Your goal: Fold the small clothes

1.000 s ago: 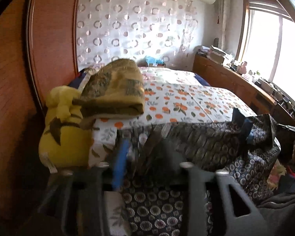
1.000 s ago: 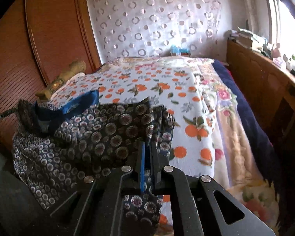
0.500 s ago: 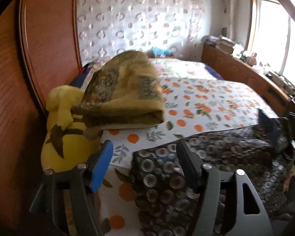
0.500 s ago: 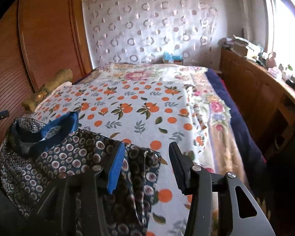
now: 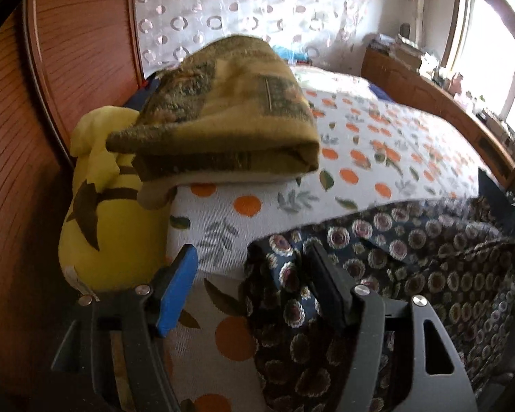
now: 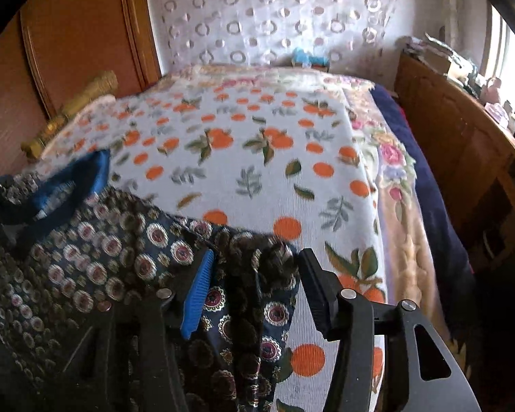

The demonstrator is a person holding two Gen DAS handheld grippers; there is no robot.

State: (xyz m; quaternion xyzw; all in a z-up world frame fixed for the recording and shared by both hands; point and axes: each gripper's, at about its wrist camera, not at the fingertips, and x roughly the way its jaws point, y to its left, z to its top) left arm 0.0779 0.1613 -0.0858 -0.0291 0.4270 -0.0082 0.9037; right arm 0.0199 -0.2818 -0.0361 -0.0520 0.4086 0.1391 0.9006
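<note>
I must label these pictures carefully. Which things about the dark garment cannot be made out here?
- Left wrist view: the garment runs under the left gripper and off the bottom edge.
- Right wrist view: its hem is hidden behind the right gripper.
- Its type and fold state: unclear, bunched and blurred.

1. My right tongs (image 6: 254, 285) stand wide open, with the blue pad on the left finger and the black pad on the right.
2. A bunched corner of the dark patterned garment (image 6: 96, 250) sits between the fingers; I cannot tell whether either pad touches it.
3. The garment lies spread toward the left over the near edge of the bed (image 6: 377, 213), its blue collar (image 6: 68, 185) at the far left.
4. An orange-print cover (image 6: 257, 158) lies under it.
5. A rolled yellow-brown blanket (image 6: 75, 110) rests by the wooden wardrobe (image 6: 79, 24).
</note>
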